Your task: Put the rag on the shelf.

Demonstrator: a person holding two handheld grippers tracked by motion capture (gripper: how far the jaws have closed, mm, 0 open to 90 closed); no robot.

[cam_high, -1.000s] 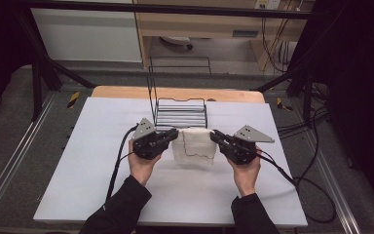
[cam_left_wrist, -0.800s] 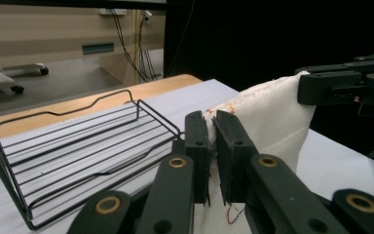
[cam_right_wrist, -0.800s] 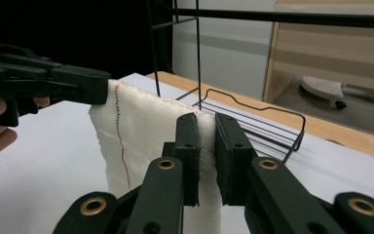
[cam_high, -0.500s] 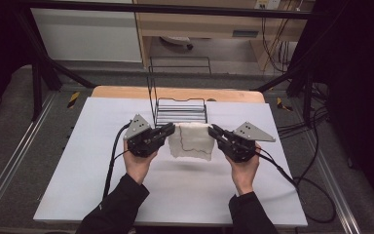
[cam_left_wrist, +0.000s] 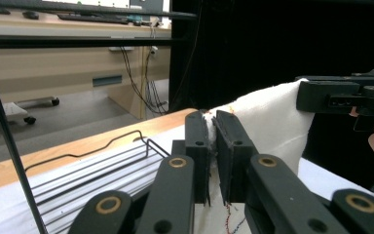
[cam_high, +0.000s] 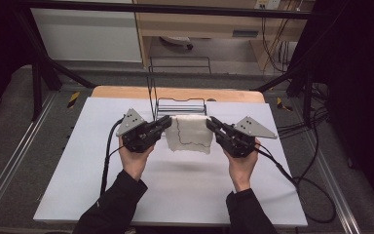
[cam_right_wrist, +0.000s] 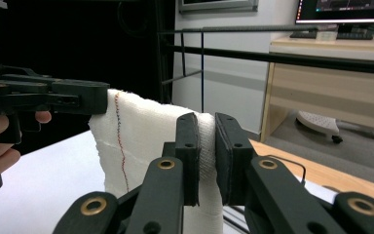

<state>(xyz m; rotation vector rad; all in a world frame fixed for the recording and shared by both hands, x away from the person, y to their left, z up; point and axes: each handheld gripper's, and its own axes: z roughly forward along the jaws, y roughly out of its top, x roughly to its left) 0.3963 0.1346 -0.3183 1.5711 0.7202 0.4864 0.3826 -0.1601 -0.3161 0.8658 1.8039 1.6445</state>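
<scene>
The left gripper [cam_high: 164, 123] pinches 1 top corner of the white cloth [cam_high: 191, 133], the right gripper [cam_high: 213, 124] the other, so it hangs above the table [cam_high: 78, 170] near its far edge, before 1 wire rack [cam_high: 181, 105]. To drape it well, I'd keep both corners level and taut.

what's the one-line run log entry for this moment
left gripper: shut on white cloth | right gripper: shut on white cloth | cloth: hanging above table, before wire rack
</scene>
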